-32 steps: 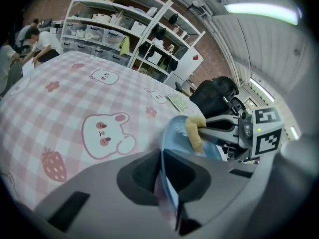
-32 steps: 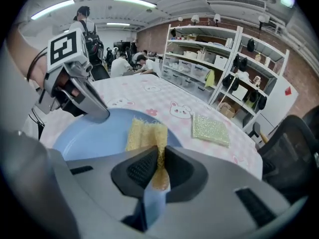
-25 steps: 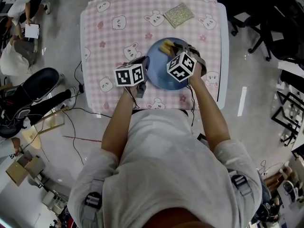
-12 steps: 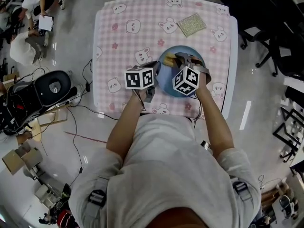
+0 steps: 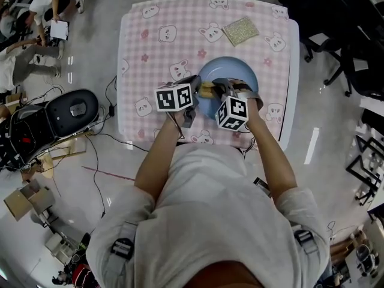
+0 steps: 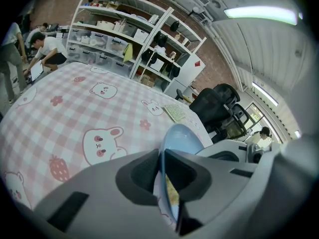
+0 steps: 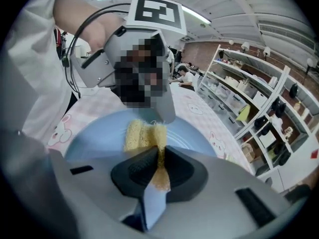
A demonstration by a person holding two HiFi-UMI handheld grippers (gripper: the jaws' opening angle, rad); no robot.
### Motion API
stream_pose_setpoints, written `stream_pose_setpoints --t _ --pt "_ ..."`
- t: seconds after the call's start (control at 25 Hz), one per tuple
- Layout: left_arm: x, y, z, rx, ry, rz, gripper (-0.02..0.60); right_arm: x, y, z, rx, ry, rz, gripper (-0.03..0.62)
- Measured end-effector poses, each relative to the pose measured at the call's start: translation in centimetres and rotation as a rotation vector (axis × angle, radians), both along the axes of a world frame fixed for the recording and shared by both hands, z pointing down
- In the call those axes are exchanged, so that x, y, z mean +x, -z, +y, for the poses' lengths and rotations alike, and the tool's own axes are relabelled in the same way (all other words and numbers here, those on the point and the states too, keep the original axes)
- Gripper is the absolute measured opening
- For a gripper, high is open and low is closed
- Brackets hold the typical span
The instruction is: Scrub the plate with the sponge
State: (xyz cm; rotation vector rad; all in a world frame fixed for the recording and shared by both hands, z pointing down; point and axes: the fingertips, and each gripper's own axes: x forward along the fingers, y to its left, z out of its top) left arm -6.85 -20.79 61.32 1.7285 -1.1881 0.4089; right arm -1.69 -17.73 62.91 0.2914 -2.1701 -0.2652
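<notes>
A light blue plate [image 5: 234,72] lies on the pink checked table. My left gripper [image 5: 194,84] grips the plate's left rim [image 6: 180,136]; the rim sits between its pads [image 6: 149,169], which have just been opening a little and still touch it. A yellow sponge [image 5: 207,89] rests on the left part of the plate beside that grip. My right gripper [image 5: 218,89] is shut on the sponge [image 7: 142,134], pressing it onto the plate's face [image 7: 92,139]. In the right gripper view the left gripper [image 7: 163,109] stands at the plate's far rim.
A greenish scouring cloth [image 5: 240,30] lies at the table's far right. The table [image 5: 156,47] has its front edge near my body. Black office chairs [image 5: 339,35] stand to the right. People and a black case [image 5: 63,113] are on the floor at the left. Shelves [image 6: 124,39] lie beyond.
My right gripper has slid the sponge across the plate from its far middle to its left side, rolling as it went. The left gripper has stayed on the rim.
</notes>
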Motion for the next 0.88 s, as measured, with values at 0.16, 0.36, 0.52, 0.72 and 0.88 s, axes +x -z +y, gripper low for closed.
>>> stream_pose_setpoints --t 0.16,0.36,0.52,0.72,0.88 --pt "0.1 -0.5 -0.1 -0.005 0.002 -0.002 0.046 -0.4 -0.4 1.8 -0.027 0.069 0.006 0.044" --pt "0.1 -0.9 -0.2 0.005 0.004 0.006 0.048 0.3 -1.0 5.3 -0.089 0.172 0.064 0.044" --pt "0.0 -0.8 0.0 0.002 0.001 -0.003 0.046 1.5 -1.6 7.5 -0.129 0.207 0.095 0.044" --pt "-0.1 -0.8 0.0 0.006 -0.008 0.006 0.046 3.4 -2.3 8.7 -0.158 0.214 0.140 0.044" --pt "-0.3 -1.3 -0.1 0.000 -0.008 0.007 0.044 4.7 -2.8 8.7 -0.184 0.187 0.162 0.044"
